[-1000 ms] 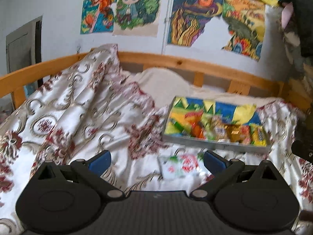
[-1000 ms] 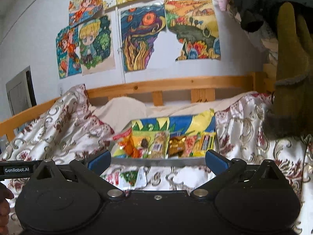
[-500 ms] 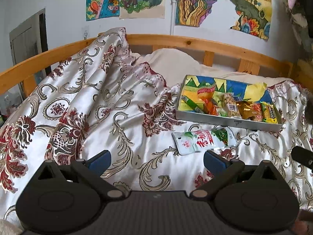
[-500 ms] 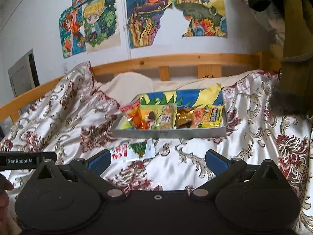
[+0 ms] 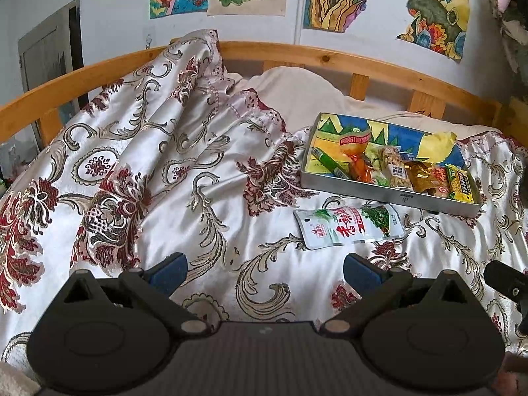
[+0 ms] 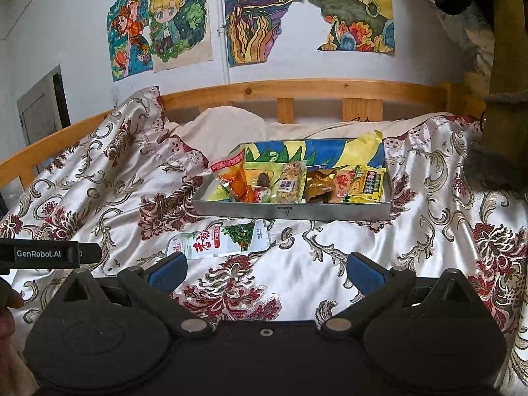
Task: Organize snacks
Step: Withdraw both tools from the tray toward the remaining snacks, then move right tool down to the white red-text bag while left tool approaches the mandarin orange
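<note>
Ahead of the left gripper (image 5: 262, 270), slightly to its right, a white and green snack pouch (image 5: 349, 227) with red lettering lies flat on the floral bedspread (image 5: 132, 171), and nothing is held between the blue finger pads (image 5: 168, 269), which stand wide apart. Just beyond the pouch, farther from the tool and more to its right, sits a shallow grey tray (image 5: 389, 196) lined with a colourful drawing and holding a row of packets: an orange packet (image 5: 358, 161), a clear nut packet (image 5: 394, 168), a gold packet (image 5: 420, 171) and a yellow-green packet (image 5: 460, 180) at the far right end. From the right gripper (image 6: 265, 272), whose fingers are likewise spread with nothing between them, the same pouch (image 6: 221, 241) lies just ahead and a little to the left, close beyond the left blue pad (image 6: 168, 270). The tray (image 6: 293, 211) rests straight ahead past the pouch, its front wall facing the tool, the pouch's far edge lying close below that wall. At the left edge of the right wrist view, part of the other tool's black bar marked GenRobot.AI (image 6: 49, 253) shows level with the pouch. Behind everything runs a wooden bed rail (image 6: 297, 87), with bright paintings (image 6: 260, 13) on the wall above it.
</note>
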`<state>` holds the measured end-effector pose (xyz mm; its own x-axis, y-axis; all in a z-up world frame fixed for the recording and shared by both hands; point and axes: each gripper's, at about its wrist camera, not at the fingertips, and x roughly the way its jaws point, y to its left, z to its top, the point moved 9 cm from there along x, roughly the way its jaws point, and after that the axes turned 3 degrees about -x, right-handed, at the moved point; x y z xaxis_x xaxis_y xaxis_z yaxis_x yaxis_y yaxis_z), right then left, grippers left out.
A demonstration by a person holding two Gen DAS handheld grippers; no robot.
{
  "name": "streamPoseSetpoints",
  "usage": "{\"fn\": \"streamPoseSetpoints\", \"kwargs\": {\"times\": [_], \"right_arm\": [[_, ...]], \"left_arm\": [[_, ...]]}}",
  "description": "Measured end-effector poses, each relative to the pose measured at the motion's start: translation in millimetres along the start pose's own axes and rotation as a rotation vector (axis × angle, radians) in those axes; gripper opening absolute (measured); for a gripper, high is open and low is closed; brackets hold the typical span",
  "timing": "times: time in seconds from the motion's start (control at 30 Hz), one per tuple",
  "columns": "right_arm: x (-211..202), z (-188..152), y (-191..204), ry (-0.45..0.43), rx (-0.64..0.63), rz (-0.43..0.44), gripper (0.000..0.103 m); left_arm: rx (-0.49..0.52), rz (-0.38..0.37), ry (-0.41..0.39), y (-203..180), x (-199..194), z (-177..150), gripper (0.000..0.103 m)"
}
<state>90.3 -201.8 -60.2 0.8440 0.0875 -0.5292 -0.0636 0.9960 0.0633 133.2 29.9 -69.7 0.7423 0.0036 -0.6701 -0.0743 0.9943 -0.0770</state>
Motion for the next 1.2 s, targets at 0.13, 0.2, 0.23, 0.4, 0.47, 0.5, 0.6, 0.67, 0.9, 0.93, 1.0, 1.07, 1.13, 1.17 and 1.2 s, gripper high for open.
{"fn": "streamPoseSetpoints", "kwargs": {"times": [0.13,0.2,0.23,0.4,0.47,0.5,0.6,0.67,0.9,0.93,1.0,1.07,1.13,1.17,1.2], "right_arm": [[2.8,-0.8,0.5,0.015,-0.002,0.008,0.102],[5.2,-1.6,0.8,0.027,-0.001,0.015,0.102],[6.8,-1.8,1.0,0.035,0.0,0.019,0.102],[16.5,-4.7,1.8,0.081,-0.001,0.03,0.102],[21.9,-5.8,1.7,0.101,-0.007,0.027,0.102],[24.2,-6.6,1.8,0.109,-0.011,0.023,0.102],[31.4,-6.2,2.1,0.127,-0.024,0.019,0.102],[36.3,-4.3,3.0,0.133,-0.03,0.021,0.102],[57.3,3.0,7.0,0.154,-0.056,0.04,0.102],[60.8,3.1,8.0,0.16,-0.061,0.044,0.102],[67.3,2.8,10.6,0.17,-0.075,0.055,0.102],[74.3,1.9,13.3,0.18,-0.098,0.068,0.102],[81.9,1.2,16.4,0.186,-0.121,0.08,0.102],[86.0,1.1,16.7,0.191,-0.125,0.081,0.102],[90.5,1.6,16.8,0.194,-0.128,0.085,0.102]], "left_arm": [[-0.008,0.0,0.021,1.4,3.5,-1.7,0.103],[-0.011,-0.003,0.032,1.4,5.5,-2.5,0.102],[-0.012,-0.004,0.038,1.3,6.6,-2.7,0.102],[-0.022,-0.011,0.077,1.8,15.2,-4.3,0.102],[-0.03,-0.016,0.103,1.5,21.2,-5.5,0.102],[-0.034,-0.026,0.117,0.9,24.6,-6.1,0.102],[-0.055,-0.072,0.181,-2.3,35.6,-9.7,0.102],[-0.071,-0.093,0.218,-4.0,43.3,-10.4,0.102],[-0.066,-0.098,0.228,-5.9,64.8,6.4,0.102],[-0.061,-0.103,0.228,-6.3,67.9,9.2,0.102],[-0.055,-0.115,0.228,-7.2,74.8,14.9,0.102],[-0.046,-0.118,0.23,-8.7,83.1,20.0,0.102],[-0.032,-0.118,0.241,-9.4,90.9,22.5,0.102],[-0.032,-0.117,0.247,-8.7,94.6,23.2,0.102],[-0.034,-0.117,0.252,-7.6,97.2,23.4,0.102]]}}
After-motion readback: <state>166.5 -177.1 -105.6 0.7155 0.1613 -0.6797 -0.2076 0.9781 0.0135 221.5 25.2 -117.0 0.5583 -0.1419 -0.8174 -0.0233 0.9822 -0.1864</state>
